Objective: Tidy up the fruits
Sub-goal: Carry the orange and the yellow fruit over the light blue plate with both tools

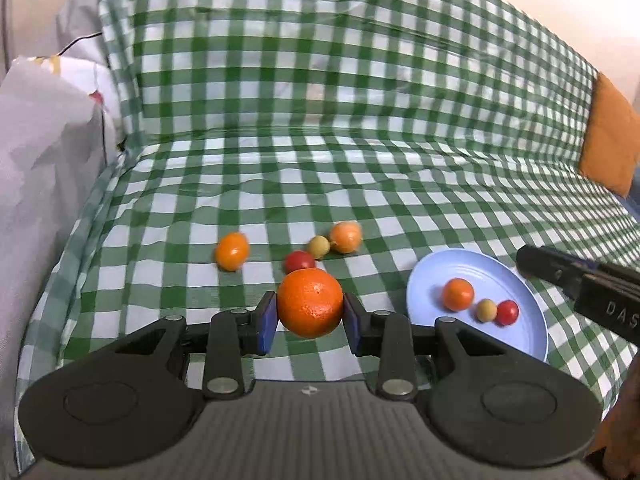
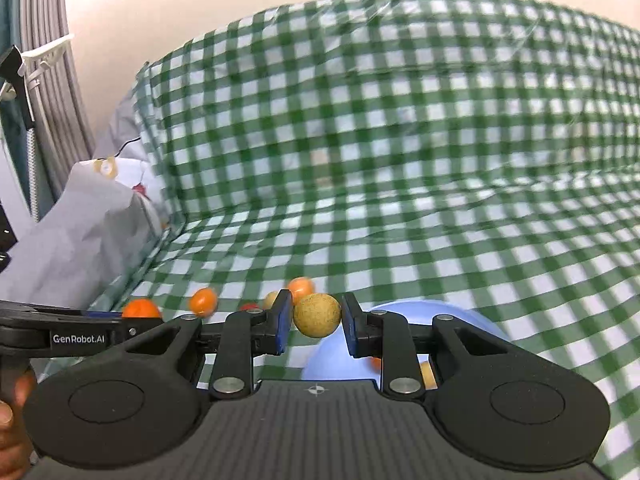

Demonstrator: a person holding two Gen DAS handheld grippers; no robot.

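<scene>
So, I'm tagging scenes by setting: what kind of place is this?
Probably a home living room: a sofa under a green checked cloth, an orange cushion, and fruit beside a blue plate.

I see the plate (image 1: 480,268) on the cloth (image 1: 360,184), right side near the front edge, three small fruits (image 1: 458,294) in it. Four loose fruits (image 1: 231,251) sit left of the plate, mid-cloth. A cushion (image 1: 610,140) stands at the far right edge, a bag (image 1: 44,152) past the left edge.

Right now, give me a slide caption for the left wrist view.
Left gripper holds an orange above the checked cloth, beside a blue plate with three small fruits.
</scene>
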